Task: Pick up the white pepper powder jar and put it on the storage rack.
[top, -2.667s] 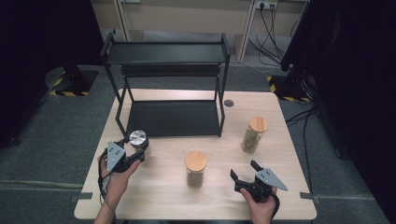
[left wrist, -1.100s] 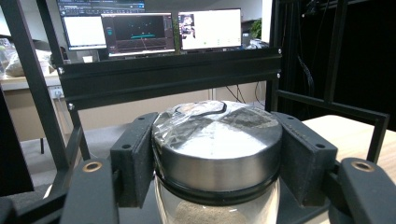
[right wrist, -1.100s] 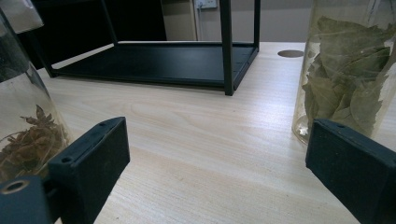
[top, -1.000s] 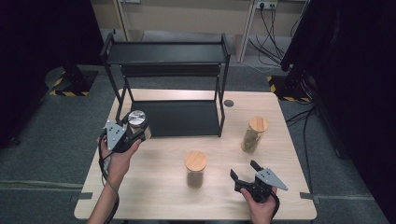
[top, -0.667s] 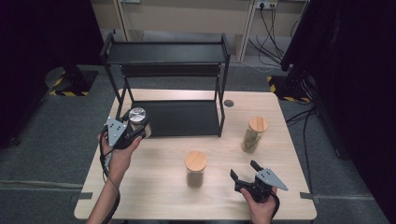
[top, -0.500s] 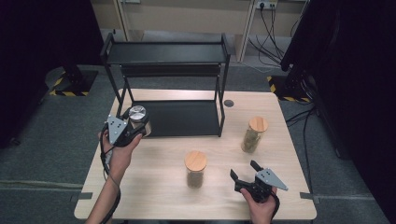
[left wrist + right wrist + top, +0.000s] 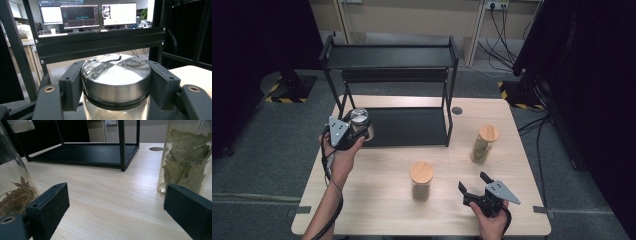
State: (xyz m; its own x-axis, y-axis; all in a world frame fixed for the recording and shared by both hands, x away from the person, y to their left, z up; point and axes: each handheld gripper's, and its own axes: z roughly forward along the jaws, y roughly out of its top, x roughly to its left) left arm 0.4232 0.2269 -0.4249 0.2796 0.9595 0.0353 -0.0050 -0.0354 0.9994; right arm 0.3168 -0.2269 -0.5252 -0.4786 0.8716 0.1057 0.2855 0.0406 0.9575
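My left gripper is shut on a glass jar with a silver metal lid, held off the table at the left front corner of the black two-tier rack. In the left gripper view both pads clamp the jar's metal lid, with the rack's upper shelf straight ahead. My right gripper rests open near the table's front right, with nothing between its pads. A wooden-lidded jar of dark spice stands left of it and a wooden-lidded jar of bay leaves beyond it.
The rack has a flat black bottom tray on the light wood table. A round cable hole lies behind the rack's right post. In the right gripper view the leaf jar is at right and the spice jar at left.
My left hand has carried the metal-lidded jar away from me and slightly right, up to the rack's left front corner. The right gripper and both wooden-lidded jars stayed put.
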